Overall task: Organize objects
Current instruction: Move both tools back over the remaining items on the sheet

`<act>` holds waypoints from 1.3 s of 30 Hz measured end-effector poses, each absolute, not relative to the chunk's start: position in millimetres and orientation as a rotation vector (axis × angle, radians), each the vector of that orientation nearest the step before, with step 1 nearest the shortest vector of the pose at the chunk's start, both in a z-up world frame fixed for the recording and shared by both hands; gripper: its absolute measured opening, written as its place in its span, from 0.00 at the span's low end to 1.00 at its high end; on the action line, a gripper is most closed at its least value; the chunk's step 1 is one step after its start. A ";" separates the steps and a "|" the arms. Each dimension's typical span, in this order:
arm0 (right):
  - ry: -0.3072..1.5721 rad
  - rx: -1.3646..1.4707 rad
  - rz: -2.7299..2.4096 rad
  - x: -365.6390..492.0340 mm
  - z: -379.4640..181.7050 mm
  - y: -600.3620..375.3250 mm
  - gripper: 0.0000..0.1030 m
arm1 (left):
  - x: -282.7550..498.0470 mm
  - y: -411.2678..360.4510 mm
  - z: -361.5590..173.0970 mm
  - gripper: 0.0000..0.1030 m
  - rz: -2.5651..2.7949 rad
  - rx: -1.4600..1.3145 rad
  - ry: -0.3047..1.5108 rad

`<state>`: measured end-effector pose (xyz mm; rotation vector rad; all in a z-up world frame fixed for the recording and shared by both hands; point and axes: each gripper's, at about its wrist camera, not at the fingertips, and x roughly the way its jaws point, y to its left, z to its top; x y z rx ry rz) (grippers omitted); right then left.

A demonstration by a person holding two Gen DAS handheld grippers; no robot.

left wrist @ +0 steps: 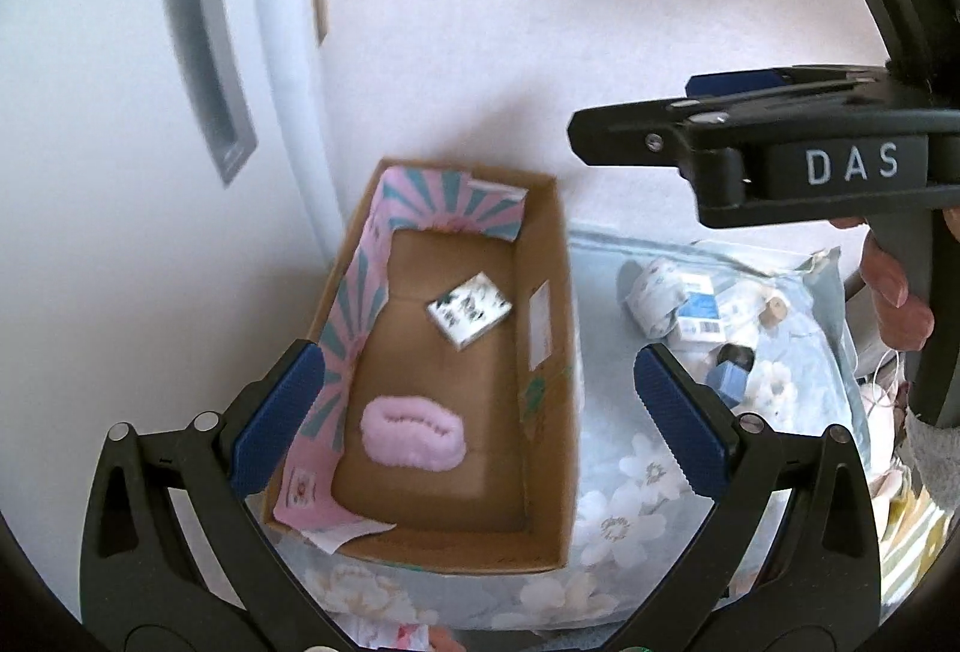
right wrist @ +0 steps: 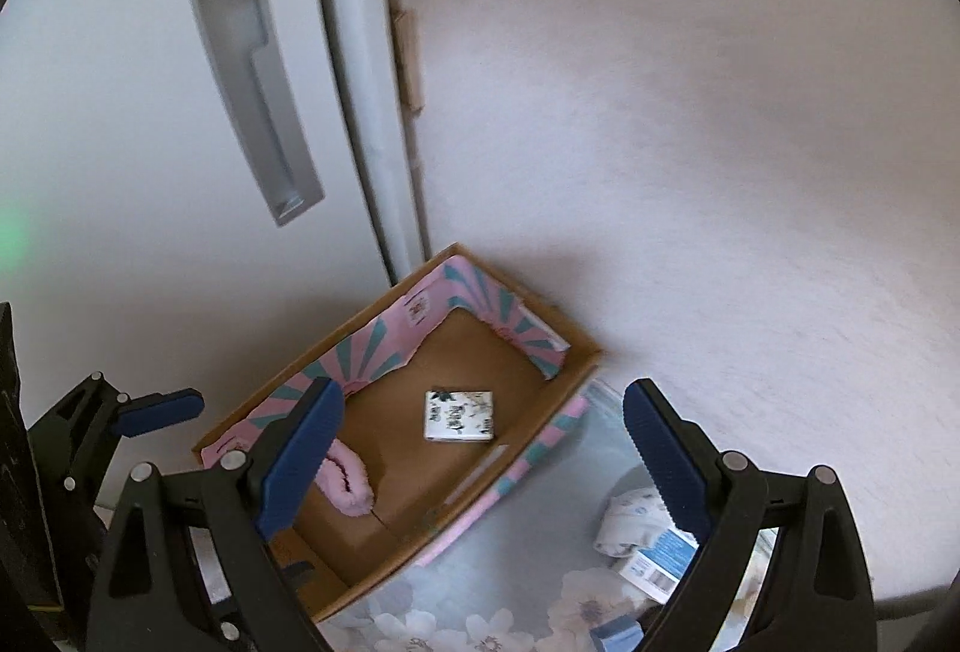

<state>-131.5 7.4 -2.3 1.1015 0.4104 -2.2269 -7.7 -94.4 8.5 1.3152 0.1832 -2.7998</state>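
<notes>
An open cardboard box [left wrist: 543, 244] with pink and teal lining stands on a floral cloth [left wrist: 636, 478]; it also shows in the right wrist view [right wrist: 576, 358]. In it lie a white patterned packet [left wrist: 469, 315] [right wrist: 459, 415] and a fluffy pink item [left wrist: 414, 433] [right wrist: 347, 477]. Right of the box lie a rolled white cloth [left wrist: 657, 304] [right wrist: 630, 529], a blue-white carton [left wrist: 699, 313] [right wrist: 657, 562] and a small blue bottle [left wrist: 729, 373]. My left gripper [left wrist: 474, 424] is open and empty above the box. My right gripper [right wrist: 480, 460] is open and empty, higher up; its body [left wrist: 780, 154] crosses the left wrist view.
A white door with a recessed grey handle [right wrist: 255, 88] stands behind the box on the left, a pale wall [right wrist: 660, 112] on the right. More small items and a striped cloth [left wrist: 912, 550] lie at the far right.
</notes>
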 end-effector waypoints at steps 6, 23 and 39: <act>0.380 1.061 -2.303 -122.6 22.3 45.2 0.90 | -11.9 -70.6 32.7 1.00 -2.885 1.258 0.123; 0.223 1.101 -2.539 -109.9 27.9 200.2 0.90 | -56.6 29.3 30.5 1.00 -3.051 1.363 0.112; 0.150 1.278 -2.571 -117.1 -40.9 314.5 0.90 | -105.2 93.4 -38.1 1.00 -3.000 1.483 0.036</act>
